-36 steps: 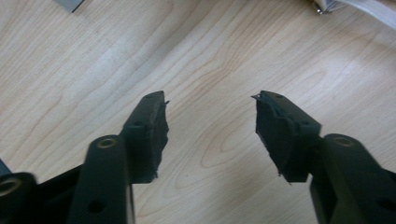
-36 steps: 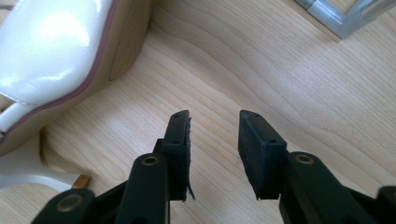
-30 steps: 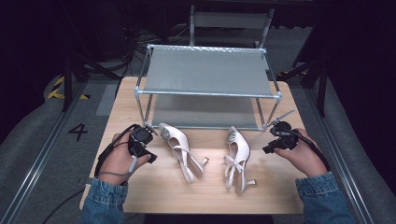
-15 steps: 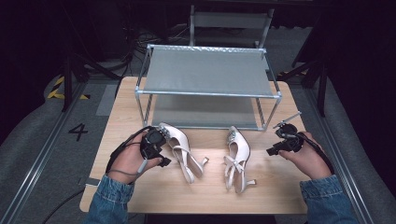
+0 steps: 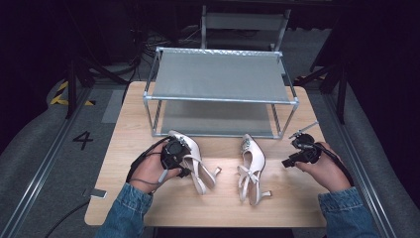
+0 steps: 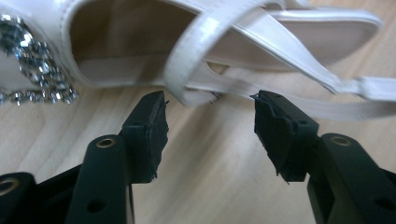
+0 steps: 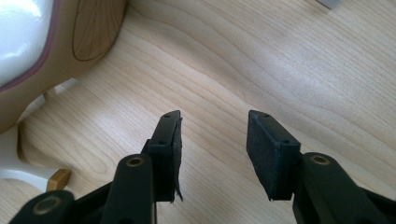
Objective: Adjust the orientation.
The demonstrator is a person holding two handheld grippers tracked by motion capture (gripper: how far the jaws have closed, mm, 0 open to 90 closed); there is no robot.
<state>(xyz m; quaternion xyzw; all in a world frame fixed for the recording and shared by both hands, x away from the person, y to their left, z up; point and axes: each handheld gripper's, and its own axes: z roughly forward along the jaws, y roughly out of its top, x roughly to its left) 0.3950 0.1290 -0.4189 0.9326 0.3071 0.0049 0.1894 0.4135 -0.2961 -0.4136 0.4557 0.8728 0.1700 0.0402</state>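
The left tool [image 6: 210, 105], jaws apart and just closing, hides part of the left shoe [image 5: 190, 156]. The right tool [image 7: 212, 123] has been opening over bare table [image 7: 280, 70]; a "4" [image 5: 82, 140] marks the floor.

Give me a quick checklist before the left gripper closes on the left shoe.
1. Left gripper jaws open, nothing between the pads: ok.
2. Left shoe side strap lined up ahead of the jaws: ok.
3. Pads touching the strap: not ok, a gap remains.
4. Right gripper open over bare table, holding nothing: ok.
5. Right shoe apart from the left one: ok.
6. Rack top shelf free: ok.
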